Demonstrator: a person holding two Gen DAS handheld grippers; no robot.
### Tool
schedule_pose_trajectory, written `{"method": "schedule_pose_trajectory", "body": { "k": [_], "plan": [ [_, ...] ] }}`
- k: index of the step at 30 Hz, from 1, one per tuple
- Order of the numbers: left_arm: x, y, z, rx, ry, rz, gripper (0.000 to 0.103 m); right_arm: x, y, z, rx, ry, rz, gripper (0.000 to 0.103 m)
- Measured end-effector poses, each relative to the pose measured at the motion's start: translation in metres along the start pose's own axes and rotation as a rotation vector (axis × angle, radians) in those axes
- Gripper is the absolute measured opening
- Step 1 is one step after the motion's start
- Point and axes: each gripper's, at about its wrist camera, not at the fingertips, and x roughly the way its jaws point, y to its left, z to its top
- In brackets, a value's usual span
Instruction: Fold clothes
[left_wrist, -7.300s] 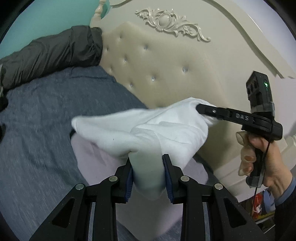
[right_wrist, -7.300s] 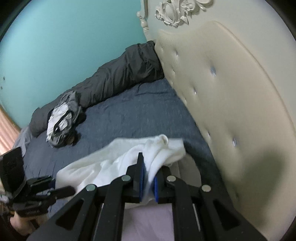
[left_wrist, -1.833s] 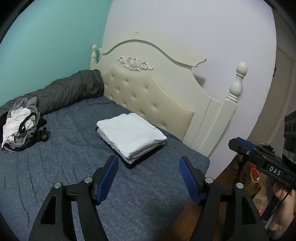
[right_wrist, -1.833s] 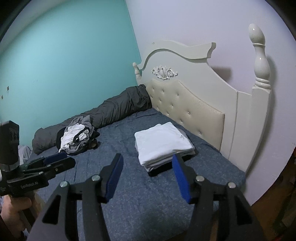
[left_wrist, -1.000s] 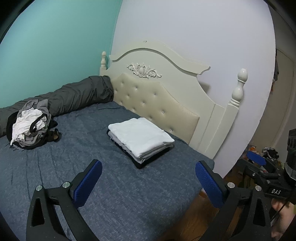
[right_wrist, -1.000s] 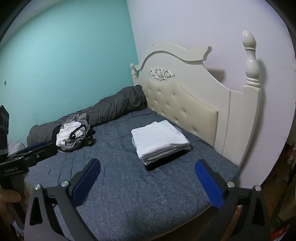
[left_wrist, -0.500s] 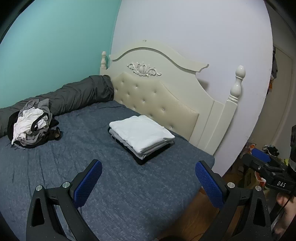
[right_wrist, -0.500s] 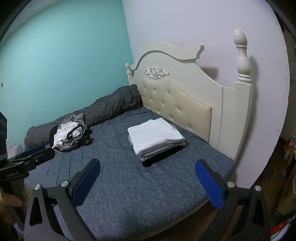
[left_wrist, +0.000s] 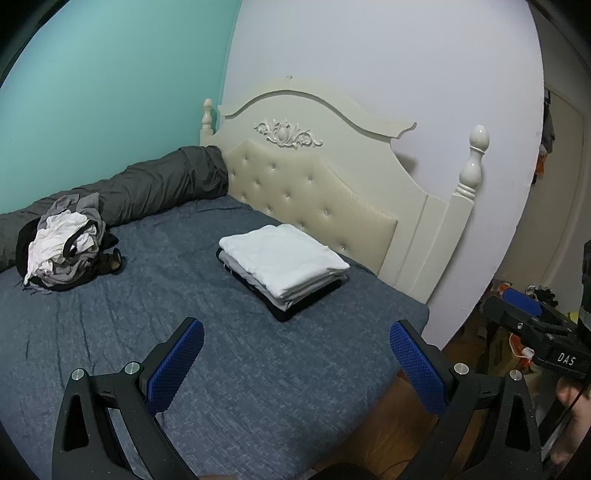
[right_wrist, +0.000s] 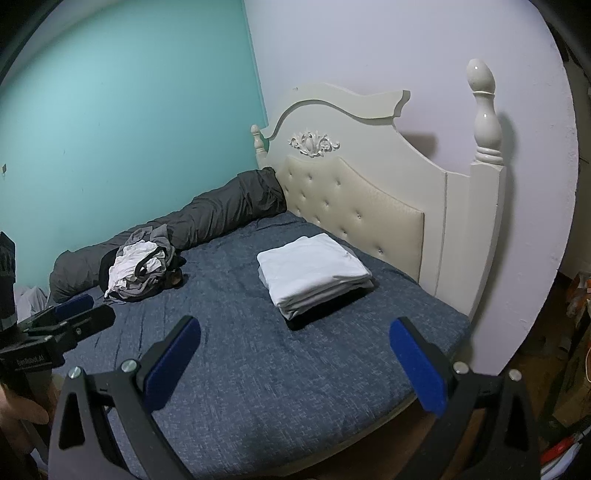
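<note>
A neat stack of folded clothes (left_wrist: 284, 260) (right_wrist: 314, 273), white on top with grey and black layers beneath, lies on the blue bed (left_wrist: 110, 332) (right_wrist: 258, 369) near the headboard. A heap of unfolded clothes (left_wrist: 66, 247) (right_wrist: 142, 267), white and grey, sits far left by the dark rolled duvet. My left gripper (left_wrist: 295, 365) is open wide and empty, held back over the bed's near edge. My right gripper (right_wrist: 295, 363) is likewise open and empty. Each gripper shows in the other's view, the right gripper (left_wrist: 532, 332) at the right edge and the left gripper (right_wrist: 62, 325) at the left edge.
A cream tufted headboard (left_wrist: 314, 184) (right_wrist: 351, 195) with posts rises behind the stack. A dark grey rolled duvet (left_wrist: 147, 188) (right_wrist: 207, 221) runs along the teal wall. Wooden floor and clutter (left_wrist: 517, 295) lie to the right of the bed.
Both grippers let go of the white garment, which now tops the folded stack, opened wide and drew back from the bed. In the last half second they barely moved.
</note>
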Motion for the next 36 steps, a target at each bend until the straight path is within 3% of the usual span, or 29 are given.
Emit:
{"method": "schedule_pose_trajectory", "body": {
  "k": [36],
  "plan": [
    [-0.001,0.008,-0.005,0.001,0.015,0.004,0.103,0.007,0.008,-0.011,0.005,0.023,0.009,0.103]
  ]
}}
